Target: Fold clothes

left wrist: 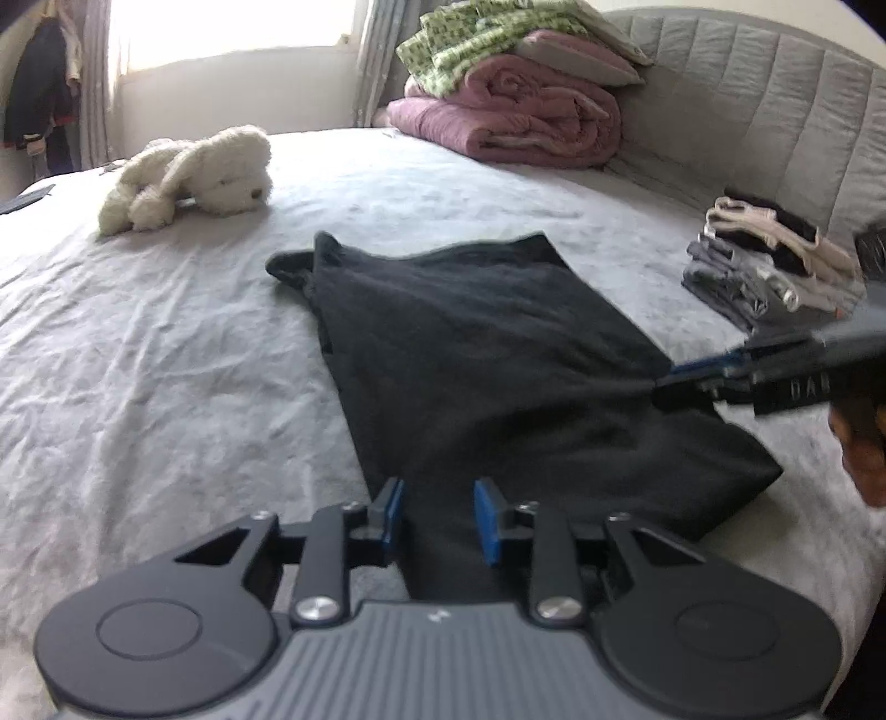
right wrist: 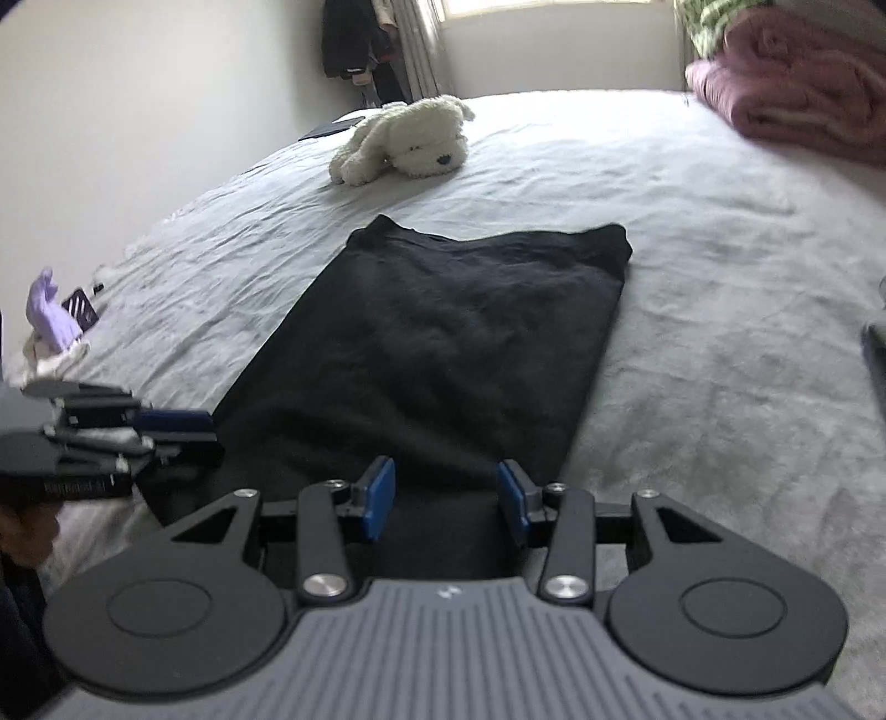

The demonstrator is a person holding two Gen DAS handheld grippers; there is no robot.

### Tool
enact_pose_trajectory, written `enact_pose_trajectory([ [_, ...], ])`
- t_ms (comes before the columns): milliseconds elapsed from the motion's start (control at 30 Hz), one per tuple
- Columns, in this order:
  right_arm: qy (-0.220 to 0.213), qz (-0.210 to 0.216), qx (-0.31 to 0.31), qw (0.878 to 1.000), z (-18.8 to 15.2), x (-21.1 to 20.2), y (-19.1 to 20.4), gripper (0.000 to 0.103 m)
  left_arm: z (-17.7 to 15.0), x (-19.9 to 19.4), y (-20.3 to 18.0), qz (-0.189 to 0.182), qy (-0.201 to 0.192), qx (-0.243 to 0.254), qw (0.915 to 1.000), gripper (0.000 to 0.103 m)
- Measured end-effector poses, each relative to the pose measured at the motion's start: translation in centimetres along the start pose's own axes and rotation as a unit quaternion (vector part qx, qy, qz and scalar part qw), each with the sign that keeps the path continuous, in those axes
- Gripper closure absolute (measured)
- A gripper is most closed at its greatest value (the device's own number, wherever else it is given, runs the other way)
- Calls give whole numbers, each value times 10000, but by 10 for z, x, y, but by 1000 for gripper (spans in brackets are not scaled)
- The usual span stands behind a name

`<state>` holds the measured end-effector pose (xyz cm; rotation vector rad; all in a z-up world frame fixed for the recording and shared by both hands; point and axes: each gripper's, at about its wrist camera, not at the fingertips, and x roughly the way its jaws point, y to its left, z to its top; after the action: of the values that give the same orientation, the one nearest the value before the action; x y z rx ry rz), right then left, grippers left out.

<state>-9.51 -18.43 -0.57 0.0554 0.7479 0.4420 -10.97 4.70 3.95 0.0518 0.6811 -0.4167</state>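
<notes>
- Right up close, the left gripper (left wrist: 437,518) has its blue pads parted, with the near end of the black garment (left wrist: 487,354) running between them; the pads do not look pressed onto the cloth.
- Same story on the right gripper (right wrist: 446,501): blue pads spread apart, the dark fabric's near edge lying in the gap, nothing visibly pinched.
- From the left wrist view, the right gripper comes in from the right edge, its tips against a bunched fold of the garment; it is blurred there, so I cannot tell whether it has a hold.
- From the right wrist view, the left gripper sits at the garment's near left corner, with a bit of the person's hand (right wrist: 25,531) below it.
- The black garment lies flat on the bed (right wrist: 692,288), folded into a long strip stretching away from both grippers, a sleeve poking out at its far left end in the left wrist view.
- Off to the left edge of the bed, a lilac cloth (right wrist: 50,313) sits on some pale fabric.
- To the right, near the padded grey headboard (left wrist: 775,111), a stack of folded clothes (left wrist: 769,266) waits, well apart from the garment.
- Beyond the garment, a white plush dog (left wrist: 188,177) lies on the grey sheet.
- At the far corner, a rolled pink quilt (left wrist: 515,116) carries a green patterned blanket (left wrist: 470,44) and pillows.
- Behind it all, a bright window (left wrist: 232,27) with curtains, and dark clothes hanging (right wrist: 354,39) by the wall.
</notes>
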Motion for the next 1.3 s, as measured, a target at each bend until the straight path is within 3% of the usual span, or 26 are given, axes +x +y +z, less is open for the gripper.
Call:
enact_pose_trajectory([
  [67, -84, 50, -174, 9998, -3, -7, 10, 59, 0, -9, -7, -168, -173, 27, 9997, 78],
  [133, -155, 362, -282, 9988, -7, -11, 25, 59, -1, -19, -15, -369, -356, 62, 9987, 78],
  [233, 15, 547, -513, 9972, -18, -6, 47, 62, -10, -10, -26, -408, -71, 220, 9989, 78],
  [333, 416, 328, -598, 9968, -31, 5, 50, 62, -15, -9, -26, -313, 54, 324, 9990, 79],
  [400, 454, 301, -470, 9974, -31, 0, 43, 65, -17, -8, -25, -240, 116, 386, 9989, 79],
  [500, 497, 26, -305, 9983, -32, -10, 28, 82, -22, -8, -23, -132, 210, 480, 9985, 79],
  [633, 539, -155, -40, 9984, -38, -24, 8, 88, -27, -9, -20, -19, 315, 558, 9979, 79],
  [933, 538, -453, -191, 9973, -46, -29, 7, 89, -38, -25, 4, -121, 346, 215, 9991, 76],
  [1167, 462, -636, -380, 9962, -47, -31, 13, 83, -33, -37, 11, -132, 90, 229, 9996, 74],
  [1300, 183, -708, -645, 9952, -46, -36, 24, 83, -29, -43, 14, -136, -66, 249, 9996, 74],
])
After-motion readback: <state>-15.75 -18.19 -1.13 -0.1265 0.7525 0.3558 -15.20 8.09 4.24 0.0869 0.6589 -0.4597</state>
